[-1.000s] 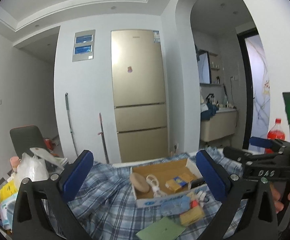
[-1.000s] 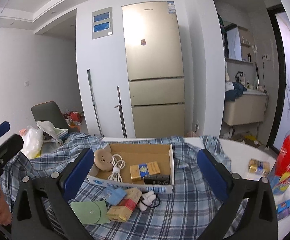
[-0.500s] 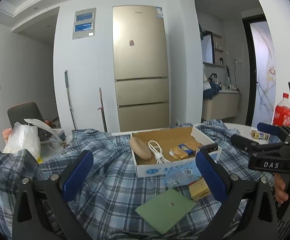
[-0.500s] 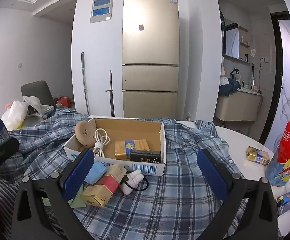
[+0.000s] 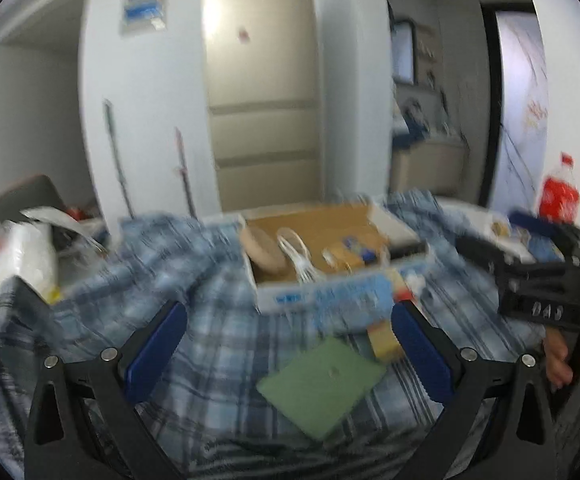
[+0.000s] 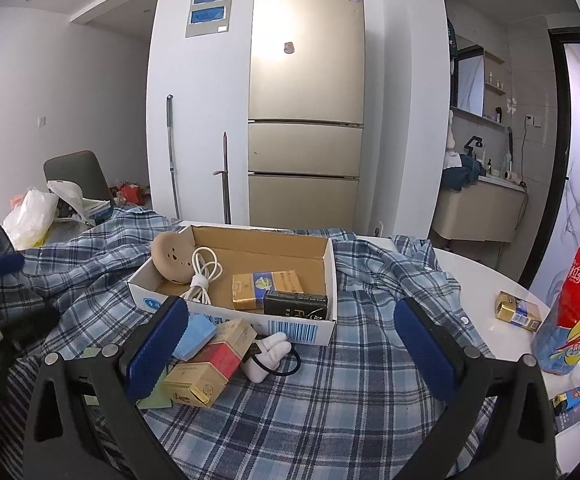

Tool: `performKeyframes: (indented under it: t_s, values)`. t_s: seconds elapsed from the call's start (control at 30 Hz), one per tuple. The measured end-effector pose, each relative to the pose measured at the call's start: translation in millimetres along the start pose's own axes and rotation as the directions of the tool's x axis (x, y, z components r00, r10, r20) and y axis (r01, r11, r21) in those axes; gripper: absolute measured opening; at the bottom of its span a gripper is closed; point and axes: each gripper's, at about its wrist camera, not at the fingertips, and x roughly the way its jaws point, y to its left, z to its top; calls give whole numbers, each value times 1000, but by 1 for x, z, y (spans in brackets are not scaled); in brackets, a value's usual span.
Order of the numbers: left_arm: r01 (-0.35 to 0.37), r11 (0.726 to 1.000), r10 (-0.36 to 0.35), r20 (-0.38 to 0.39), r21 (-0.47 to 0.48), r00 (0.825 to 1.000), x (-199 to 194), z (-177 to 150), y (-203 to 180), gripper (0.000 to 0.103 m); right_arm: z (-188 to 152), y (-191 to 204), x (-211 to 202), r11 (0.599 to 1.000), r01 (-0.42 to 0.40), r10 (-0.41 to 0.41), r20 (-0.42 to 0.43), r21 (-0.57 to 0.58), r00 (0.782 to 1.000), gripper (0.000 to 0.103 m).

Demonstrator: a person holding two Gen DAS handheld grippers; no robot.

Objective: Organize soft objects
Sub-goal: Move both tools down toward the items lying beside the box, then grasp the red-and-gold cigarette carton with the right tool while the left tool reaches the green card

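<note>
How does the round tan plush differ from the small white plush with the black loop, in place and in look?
The round tan plush leans inside the cardboard box, at its left end; the small white plush lies outside, on the plaid cloth before the box. The tan one is bigger and disc-shaped; the white one is small and lobed. Neither is held by a gripper.

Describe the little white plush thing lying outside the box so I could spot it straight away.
Find the open cardboard box on the plaid cloth. Just in front of its barcoded wall lies a small white plush glove ringed by a black loop. Its neighbours are hard-edged packets; it alone is white, rounded and soft.
</note>
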Motion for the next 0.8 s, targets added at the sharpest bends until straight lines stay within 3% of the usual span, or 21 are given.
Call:
performKeyframes:
  t_s: [0.03, 0.13, 0.23, 0.4, 0.5, 0.67, 0.8]
  values:
    - [15, 1000, -15, -30, 17, 999, 3, 0, -2, 103, 0, 0, 0, 1000, -1, 1, -2, -1, 1000, 103]
    - [-33, 990, 45, -81, 135, 996, 5, 2, -11, 103, 2, 2, 2, 1000, -7, 7, -22, -11, 1000, 103]
    - [-17, 980, 43, -133, 197, 990, 7, 1, -13, 103, 5, 7, 11, 999, -31, 27, -111, -32, 993, 103]
    - [43, 967, 18, -239, 249, 971, 27, -10, -15, 103, 6, 17, 37, 988, -151, 142, -332, -2, 932, 103]
    - [60, 966, 15, -284, 253, 959, 44, -18, -17, 103, 3, 29, 49, 985, -171, 147, -413, -22, 899, 103]
    - [92, 952, 17, -350, 291, 936, 61, -21, -22, 103, 2, 46, 61, 977, -198, 144, -460, -73, 876, 103]
    - [51, 944, 90, -402, 326, 911, 72, -25, -22, 103, -4, 52, 76, 976, -204, 141, -497, -73, 856, 96]
